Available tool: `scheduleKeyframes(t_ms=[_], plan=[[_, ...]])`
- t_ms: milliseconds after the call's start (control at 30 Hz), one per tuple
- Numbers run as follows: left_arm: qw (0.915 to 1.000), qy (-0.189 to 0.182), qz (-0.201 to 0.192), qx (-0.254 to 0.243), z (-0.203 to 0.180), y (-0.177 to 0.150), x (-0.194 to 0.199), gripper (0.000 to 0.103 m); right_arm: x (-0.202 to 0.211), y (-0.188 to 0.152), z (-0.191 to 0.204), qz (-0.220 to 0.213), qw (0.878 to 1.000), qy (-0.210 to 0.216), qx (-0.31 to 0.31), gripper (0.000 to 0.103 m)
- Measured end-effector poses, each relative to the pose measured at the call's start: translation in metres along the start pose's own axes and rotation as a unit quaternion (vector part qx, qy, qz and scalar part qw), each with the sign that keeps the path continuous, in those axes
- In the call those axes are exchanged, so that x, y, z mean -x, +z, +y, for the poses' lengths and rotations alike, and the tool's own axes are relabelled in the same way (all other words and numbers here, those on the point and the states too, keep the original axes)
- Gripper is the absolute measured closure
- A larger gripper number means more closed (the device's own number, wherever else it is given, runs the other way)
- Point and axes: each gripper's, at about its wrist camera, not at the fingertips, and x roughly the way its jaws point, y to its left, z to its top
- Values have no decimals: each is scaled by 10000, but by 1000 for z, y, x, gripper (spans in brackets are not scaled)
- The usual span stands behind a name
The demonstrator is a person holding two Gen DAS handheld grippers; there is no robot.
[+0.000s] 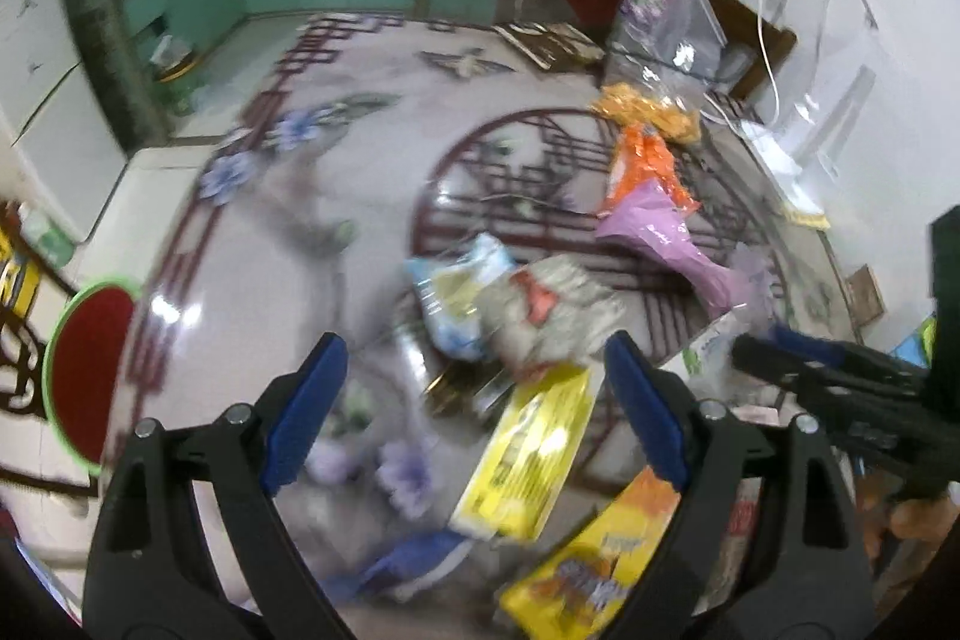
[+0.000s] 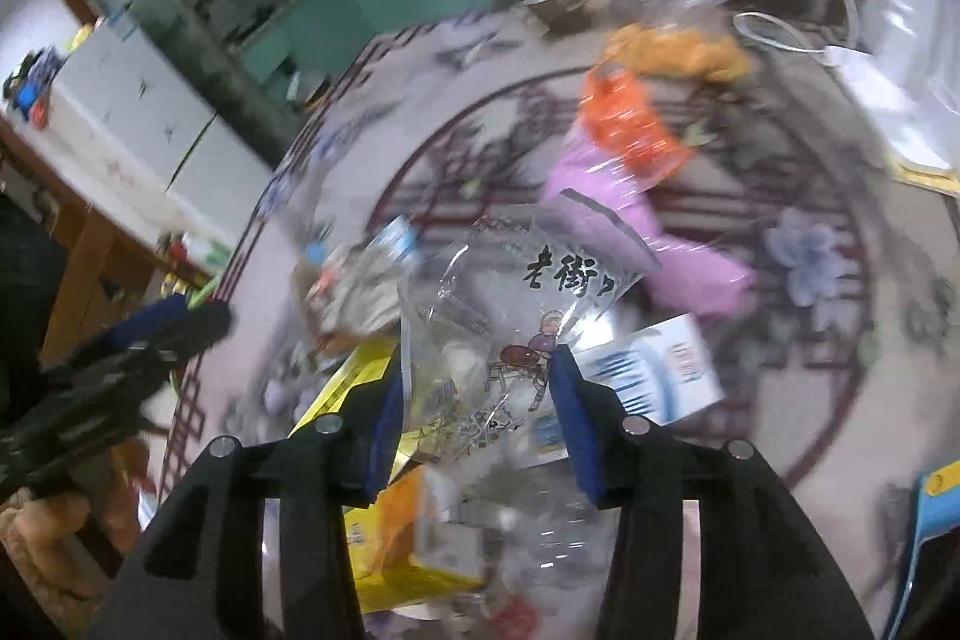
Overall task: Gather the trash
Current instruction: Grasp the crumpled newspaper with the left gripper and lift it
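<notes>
L gripper (image 1: 477,388) jaws wide apart, nothing between them, hovering over floor litter w/ yellow wrapper (image 1: 528,460) below and crumpled grey wrapper (image 1: 552,316) just ahead. Purple bag (image 1: 678,244) and orange wrapper (image 1: 648,160) lie farther right on patterned floor (image 1: 360,172). R gripper (image 2: 477,376) pads pressed on sides of clear printed plastic cup (image 2: 510,316), held above white-blue box (image 2: 654,370). Frames blurred.

On the worktop (image 1: 360,196), a flat packet (image 1: 528,460) lies at lower centre of the left wrist view, a crumpled wrapper (image 1: 552,316) above it, a twisted bag (image 1: 678,250) to the right, and a round stool (image 1: 90,370) at the left edge.
</notes>
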Motion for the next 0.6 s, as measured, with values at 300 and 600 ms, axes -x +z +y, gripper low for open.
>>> scheduleKeyframes(t_ms=[300,600], plan=[[9972,-151,650,-325,-26,12,-81,18,3,9,-29,-56,9993,-125,-342,55],[9961,-323,781,-239,-19,11,-92,54,-11,9,-31,36,9989,-201,-427,54]])
